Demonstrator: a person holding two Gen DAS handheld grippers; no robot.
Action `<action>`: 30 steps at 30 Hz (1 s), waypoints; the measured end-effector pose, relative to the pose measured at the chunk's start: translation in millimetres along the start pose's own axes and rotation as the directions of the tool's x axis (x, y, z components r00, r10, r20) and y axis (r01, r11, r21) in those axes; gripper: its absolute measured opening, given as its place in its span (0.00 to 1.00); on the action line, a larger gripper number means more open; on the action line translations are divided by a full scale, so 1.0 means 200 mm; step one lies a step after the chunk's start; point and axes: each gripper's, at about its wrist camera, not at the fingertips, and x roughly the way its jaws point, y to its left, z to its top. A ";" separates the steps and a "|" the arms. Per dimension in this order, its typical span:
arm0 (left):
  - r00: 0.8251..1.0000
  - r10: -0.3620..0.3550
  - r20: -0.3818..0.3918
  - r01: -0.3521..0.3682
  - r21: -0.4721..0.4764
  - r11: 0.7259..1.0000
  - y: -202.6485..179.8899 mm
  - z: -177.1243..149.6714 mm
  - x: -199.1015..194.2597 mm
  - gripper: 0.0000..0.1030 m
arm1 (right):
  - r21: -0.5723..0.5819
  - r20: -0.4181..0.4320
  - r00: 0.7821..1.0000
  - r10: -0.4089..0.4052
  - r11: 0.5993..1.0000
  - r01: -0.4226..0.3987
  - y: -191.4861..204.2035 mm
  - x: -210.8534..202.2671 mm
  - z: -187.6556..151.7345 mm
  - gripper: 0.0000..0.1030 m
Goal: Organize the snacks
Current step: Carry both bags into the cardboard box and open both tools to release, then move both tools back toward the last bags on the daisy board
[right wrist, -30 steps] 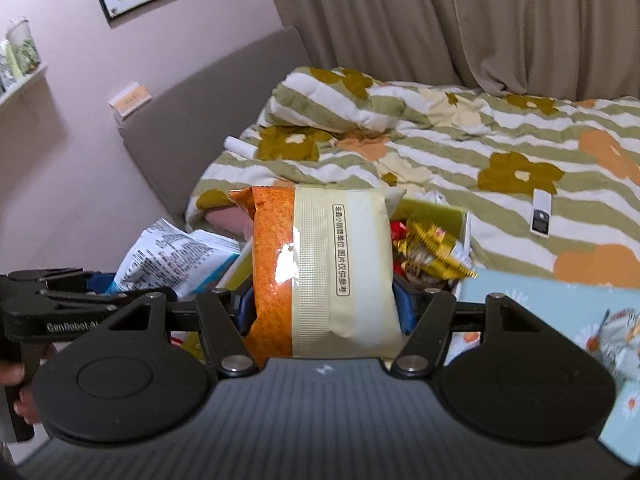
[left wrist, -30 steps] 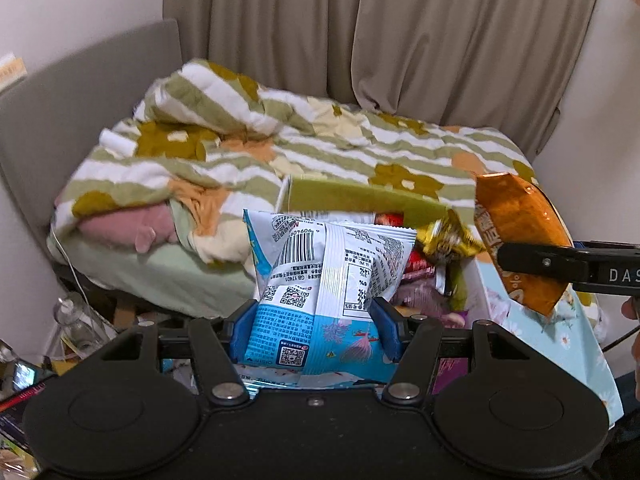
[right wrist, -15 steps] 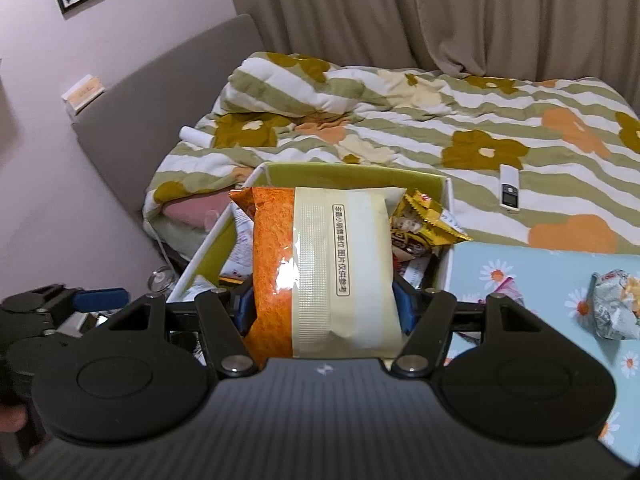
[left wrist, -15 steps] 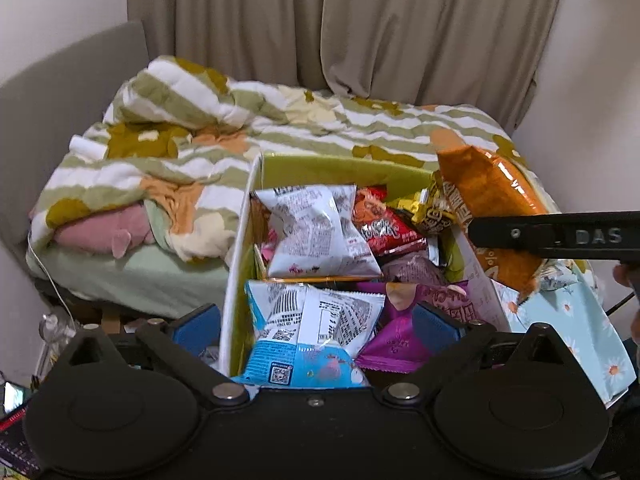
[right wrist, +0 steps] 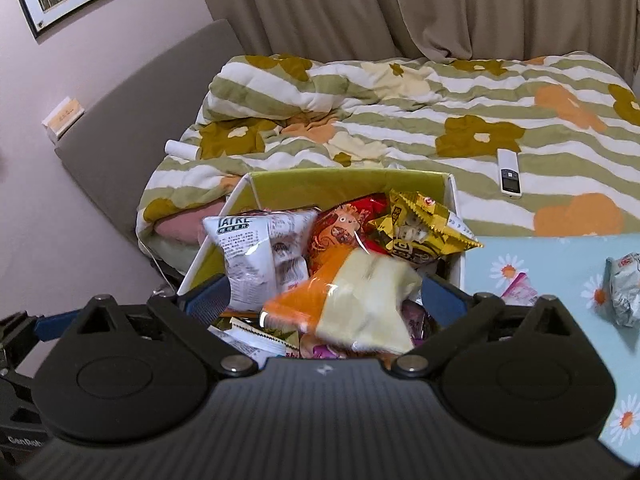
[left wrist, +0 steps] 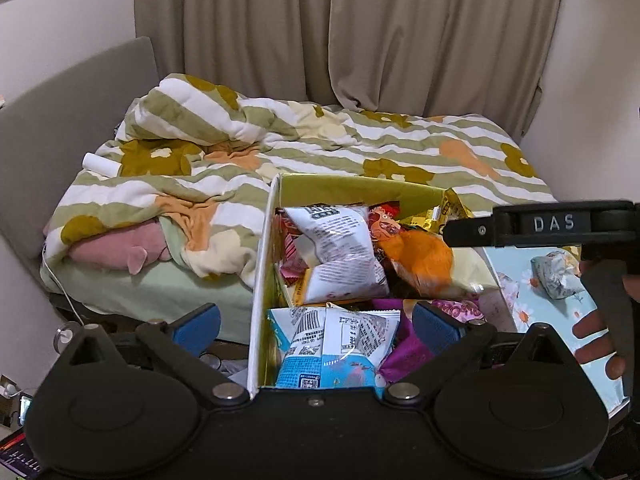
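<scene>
A yellow-green box (left wrist: 360, 190) (right wrist: 344, 184) holds several snack bags. My left gripper (left wrist: 316, 326) is open above its near end, over a blue-and-white bag (left wrist: 336, 344) that lies in the box. My right gripper (right wrist: 324, 296) is open over the box; an orange-and-cream bag (right wrist: 352, 300) (left wrist: 428, 260) lies blurred between its fingers, free of them, on the other snacks. A white bag (left wrist: 340, 252) (right wrist: 256, 252), a red bag (right wrist: 340, 228) and a gold bag (right wrist: 420, 228) also lie in the box.
A light blue flowered table (right wrist: 540, 264) (left wrist: 516, 268) stands right of the box, with a crumpled silver wrapper (right wrist: 624, 292) (left wrist: 556, 272) on it. A bed with a striped flowered quilt (left wrist: 320, 148) is behind, a white remote (right wrist: 509, 174) on it. Clutter lies on the floor at the left.
Both grippers opened. The blue-and-white bag left my left gripper and lies in the box. The orange-and-cream bag dropped out of my right gripper onto the snacks.
</scene>
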 end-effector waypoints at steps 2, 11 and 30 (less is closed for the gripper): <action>1.000 0.003 0.001 -0.003 -0.005 1.000 0.00 0.00 0.00 1.00 | -0.014 0.013 1.000 -0.011 1.000 0.011 0.00 -0.01 -0.02 1.00; 0.999 0.029 0.046 -0.029 0.017 0.999 -0.07 0.05 -0.09 1.00 | -0.006 0.069 0.998 0.002 1.000 -0.002 -0.06 -0.18 0.00 1.00; 0.989 0.030 0.141 -0.036 0.035 0.999 -0.72 0.11 -0.23 1.00 | -0.042 0.185 0.982 -0.047 0.998 0.055 -0.63 -0.67 0.02 1.00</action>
